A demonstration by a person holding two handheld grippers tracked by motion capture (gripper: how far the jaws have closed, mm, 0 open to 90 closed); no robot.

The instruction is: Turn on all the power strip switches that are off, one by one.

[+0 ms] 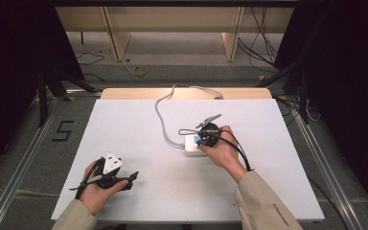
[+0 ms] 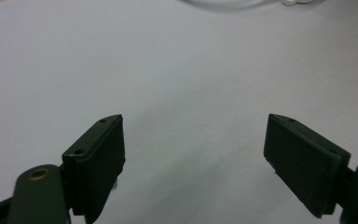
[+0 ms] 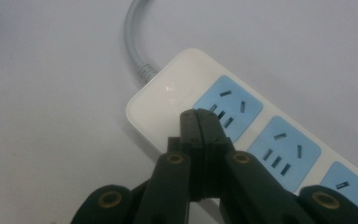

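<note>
Right gripper [image 3: 204, 116]: jaws pressed together with nothing between them, tips hovering over or touching the power strip [image 3: 168, 98] at the inner edge of its first blue socket panel [image 3: 228, 108]; contact impossible to confirm. Seen from the high view, sitting right of table centre [image 1: 206, 134] in the person's right hand [image 1: 223, 151], pointing left and slightly away from the person.

Left gripper [image 2: 193, 140]: jaws standing wide apart, holding nothing, facing bare white table surface [image 2: 177, 70]. In the high view, resting at the near left of the table [image 1: 127, 179] in the person's left hand [image 1: 96, 191], white block on top, well apart from the power strip.

Power strip: white body, lying flat on the white table [image 1: 139, 129], partly covered by the right gripper in the high view [image 1: 191, 146]. Three blue socket panels showing in the right gripper view, running off the lower right edge.

Grey cable [image 3: 137, 42]: leaving the strip's end, curving across the table [image 1: 162, 120] toward the far edge.

Beige sleeves [image 1: 263, 201] entering from the bottom of the high view.
</note>
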